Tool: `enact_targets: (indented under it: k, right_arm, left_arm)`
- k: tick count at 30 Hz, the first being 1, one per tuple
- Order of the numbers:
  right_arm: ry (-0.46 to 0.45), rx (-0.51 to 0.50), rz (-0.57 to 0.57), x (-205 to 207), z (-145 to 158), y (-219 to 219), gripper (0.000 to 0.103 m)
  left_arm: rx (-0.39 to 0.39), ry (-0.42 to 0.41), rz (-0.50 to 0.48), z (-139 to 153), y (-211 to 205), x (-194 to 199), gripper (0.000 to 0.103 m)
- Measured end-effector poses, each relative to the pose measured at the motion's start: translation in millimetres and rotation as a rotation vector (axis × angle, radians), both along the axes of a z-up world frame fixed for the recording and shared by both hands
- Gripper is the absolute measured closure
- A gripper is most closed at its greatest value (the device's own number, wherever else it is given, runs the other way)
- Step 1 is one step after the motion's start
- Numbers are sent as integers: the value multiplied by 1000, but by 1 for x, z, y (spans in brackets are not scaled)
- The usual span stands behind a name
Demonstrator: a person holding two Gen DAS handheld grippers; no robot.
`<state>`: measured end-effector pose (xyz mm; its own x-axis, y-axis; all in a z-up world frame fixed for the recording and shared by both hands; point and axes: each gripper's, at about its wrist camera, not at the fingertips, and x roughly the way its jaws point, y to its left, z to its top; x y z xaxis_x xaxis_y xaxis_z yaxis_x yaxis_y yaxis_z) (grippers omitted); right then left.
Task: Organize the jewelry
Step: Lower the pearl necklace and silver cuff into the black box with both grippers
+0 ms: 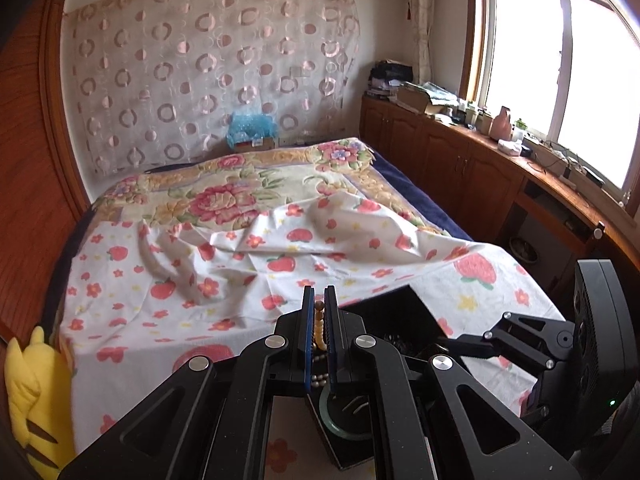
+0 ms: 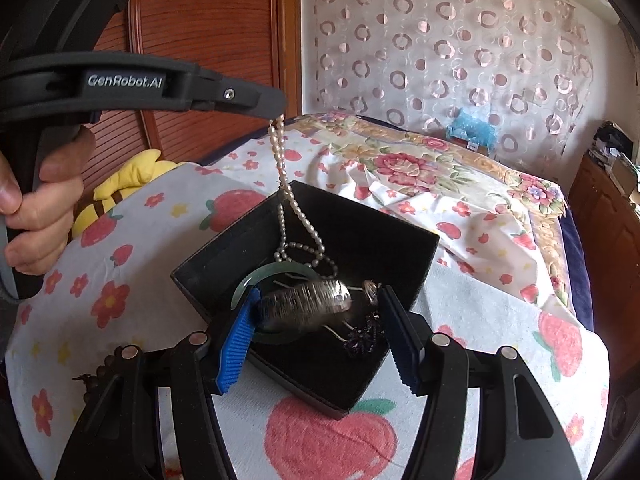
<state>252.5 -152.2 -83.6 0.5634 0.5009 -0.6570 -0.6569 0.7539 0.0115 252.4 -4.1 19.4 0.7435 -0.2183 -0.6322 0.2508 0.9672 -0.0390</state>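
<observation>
**Obscured and unreadable items**

Your silvery piece (image 2: 316, 300) between the right gripper's (image 2: 316, 336) pads is motion-blurred; its kind cannot be told. It covers part of the jade bangle (image 2: 256, 276). The dark beaded string (image 2: 98, 380) at lower left sits mostly behind the gripper linkage.

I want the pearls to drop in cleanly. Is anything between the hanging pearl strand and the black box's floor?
Nothing blocks it: the pearl strand already trails from the left gripper into the open black box, its lower loops beside the green jade bangle.
</observation>
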Motion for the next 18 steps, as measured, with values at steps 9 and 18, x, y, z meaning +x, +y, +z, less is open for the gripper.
enact_targets:
  k: [9,18]
  right_arm:
    - [-8,8,-13,-8,9,-8,38]
    - [-18,33,-60,-36,18,-25,38]
  left_arm:
    - [8,21,-3,-12,1,-15,99]
    - [11,25,2,-15,5,-40,84]
